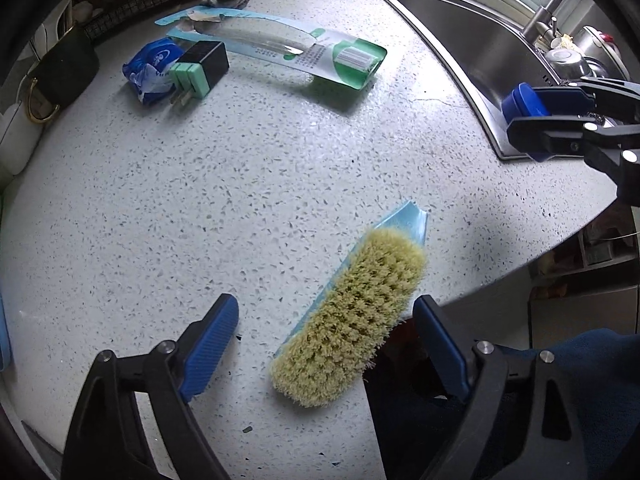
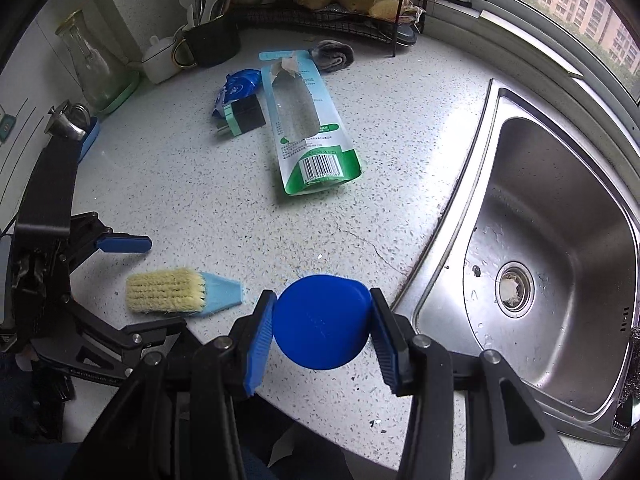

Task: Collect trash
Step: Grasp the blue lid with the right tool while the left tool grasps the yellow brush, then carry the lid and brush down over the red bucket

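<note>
- The right gripper clamps a round blue plastic lid above the speckled white counter, beside the steel sink.
- The left gripper, jaws wide, straddles a yellow-bristled scrub brush lying on the counter.
- A torn green-and-clear plastic package lies farther back.

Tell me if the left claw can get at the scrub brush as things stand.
Probably yes. The left claw is open and points down over the scrub brush, which lies bristles-up between its fingers with bare countertop around it. The right claw, shut on a blue cap, sits well aside.
</note>
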